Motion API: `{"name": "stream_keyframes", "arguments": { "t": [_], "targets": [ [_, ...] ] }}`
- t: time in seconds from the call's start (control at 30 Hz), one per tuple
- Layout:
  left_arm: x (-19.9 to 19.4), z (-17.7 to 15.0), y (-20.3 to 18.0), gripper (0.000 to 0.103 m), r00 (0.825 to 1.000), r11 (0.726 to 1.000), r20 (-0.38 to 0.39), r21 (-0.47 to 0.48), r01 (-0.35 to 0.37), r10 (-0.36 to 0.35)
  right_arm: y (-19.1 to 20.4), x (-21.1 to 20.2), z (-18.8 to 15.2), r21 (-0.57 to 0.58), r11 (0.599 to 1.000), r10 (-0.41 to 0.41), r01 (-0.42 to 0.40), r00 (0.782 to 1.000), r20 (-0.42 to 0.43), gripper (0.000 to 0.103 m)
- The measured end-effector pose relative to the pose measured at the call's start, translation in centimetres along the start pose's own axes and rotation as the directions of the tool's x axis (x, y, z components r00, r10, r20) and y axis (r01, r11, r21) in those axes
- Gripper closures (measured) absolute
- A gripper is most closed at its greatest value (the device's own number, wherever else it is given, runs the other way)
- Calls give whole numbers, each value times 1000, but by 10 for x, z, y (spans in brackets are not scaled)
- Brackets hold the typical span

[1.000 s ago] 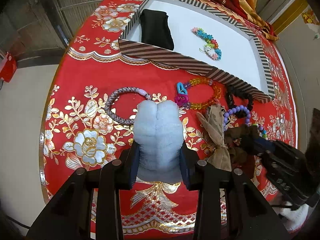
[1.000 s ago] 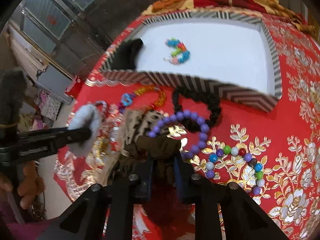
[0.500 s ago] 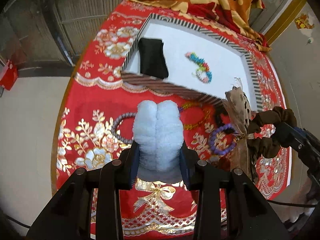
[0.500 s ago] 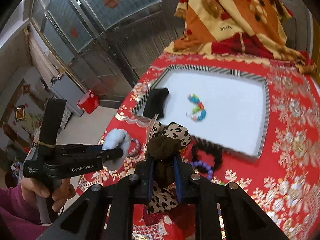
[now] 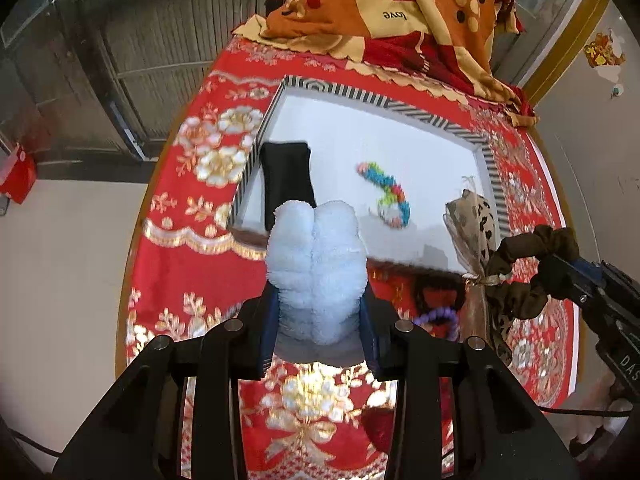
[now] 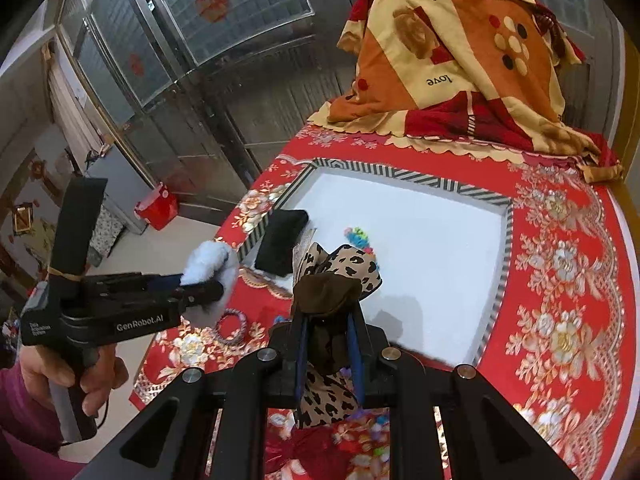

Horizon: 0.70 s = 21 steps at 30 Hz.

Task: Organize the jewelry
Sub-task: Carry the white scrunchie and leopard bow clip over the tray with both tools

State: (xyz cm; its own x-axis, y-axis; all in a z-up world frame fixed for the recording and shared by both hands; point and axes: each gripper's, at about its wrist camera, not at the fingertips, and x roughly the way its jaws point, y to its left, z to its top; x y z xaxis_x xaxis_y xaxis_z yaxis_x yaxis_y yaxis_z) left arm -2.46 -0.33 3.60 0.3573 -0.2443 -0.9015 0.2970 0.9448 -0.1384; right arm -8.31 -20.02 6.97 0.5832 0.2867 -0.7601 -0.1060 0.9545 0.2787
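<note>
Carrying two hair accessories above a red and gold floral tablecloth (image 6: 560, 280), both hand-held grippers are clenched on soft items. The left gripper (image 5: 318, 300) grasps a fluffy pale blue scrunchie (image 5: 316, 264), pinched between its two fingers. The right gripper (image 6: 328, 344) grasps a brown scrunchie with a leopard-print bow (image 6: 340, 276), which hangs partly below its fingers.

The target appears to be the white tray with a striped border (image 6: 440, 186), lying toward 12 o'clock from both grippers. Inside it already sit a black pouch (image 6: 282, 240) at the tray's 9 o'clock edge and a multicoloured bead bracelet (image 5: 386, 194) near its centre.

Left on the cloth, outside the tray's near edge, are a purple bead bracelet (image 5: 440, 316) and a grey braided bracelet (image 6: 232, 326).

Judging by this, the step in hand is the transfer of the two scrunchies to the tray, with sorting partly done. The next move likely calls for bringing each gripper forward over bare white tray floor, lowering it, and loosening the fingers so the items land apart from the pieces already there.
</note>
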Motion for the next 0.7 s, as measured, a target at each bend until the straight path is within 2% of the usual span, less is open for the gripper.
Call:
{"name": "stream_keyframes", "arguments": {
  "t": [0.3,0.47,0.7],
  "targets": [
    [22,49,-9,69,999,999,7,1,-46,46,-18,33,40,-32,999,12,-13,999,-29,86],
    [47,83,-10,69,997,996,-5,-13,-83,83,-28,62,67,-32,999,36,-37,998,-48,86],
    [82,127,-2,69,992,990,-27,-62,-125,123,-47,105,100,11,998,67,-66,996,-57,86]
  ]
}}
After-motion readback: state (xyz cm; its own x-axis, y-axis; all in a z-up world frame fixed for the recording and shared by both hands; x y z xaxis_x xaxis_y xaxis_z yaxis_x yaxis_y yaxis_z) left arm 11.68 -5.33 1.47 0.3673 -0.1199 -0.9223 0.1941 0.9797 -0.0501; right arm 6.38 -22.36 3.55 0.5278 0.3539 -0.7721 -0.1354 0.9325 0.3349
